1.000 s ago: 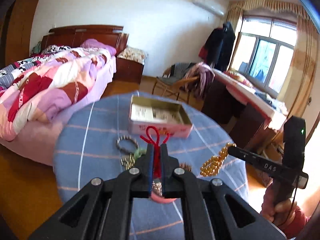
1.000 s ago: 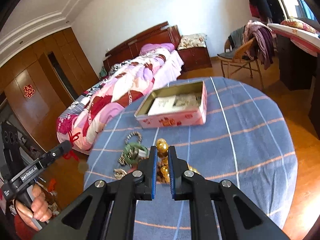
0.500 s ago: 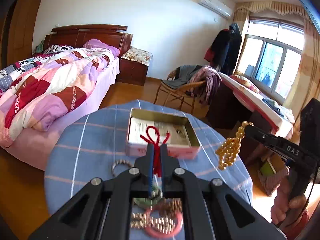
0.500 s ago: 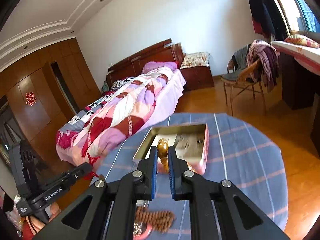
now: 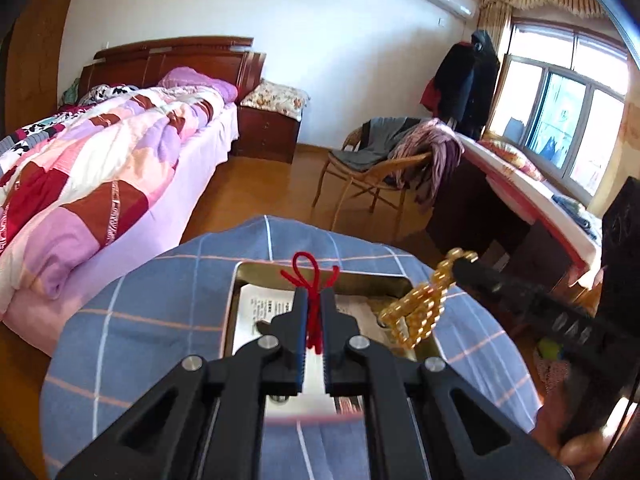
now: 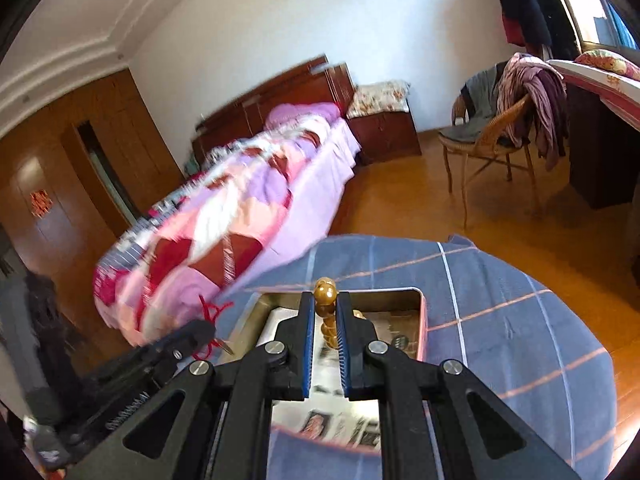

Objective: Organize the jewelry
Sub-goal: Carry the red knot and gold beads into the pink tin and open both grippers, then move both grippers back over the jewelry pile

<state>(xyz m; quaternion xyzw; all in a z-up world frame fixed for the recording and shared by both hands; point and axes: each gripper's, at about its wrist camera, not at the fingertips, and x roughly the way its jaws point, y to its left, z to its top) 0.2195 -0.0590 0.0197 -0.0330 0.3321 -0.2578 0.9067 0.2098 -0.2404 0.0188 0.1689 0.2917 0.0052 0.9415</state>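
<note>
A round table under blue checked cloth (image 5: pixel 160 320) is carrying an open rectangular gold-lined tin (image 5: pixel 320 276). Above it, the right gripper (image 6: pixel 324 312) is pinching limp amber beads (image 5: pixel 416 312) at 3 o'clock; the left gripper (image 5: pixel 315 312) is clamping a soft red cord (image 5: pixel 306 276). Both items are probably light and best held mid-strand.

The right gripper (image 5: pixel 464 266) carries faint lettering "DAS".
</note>
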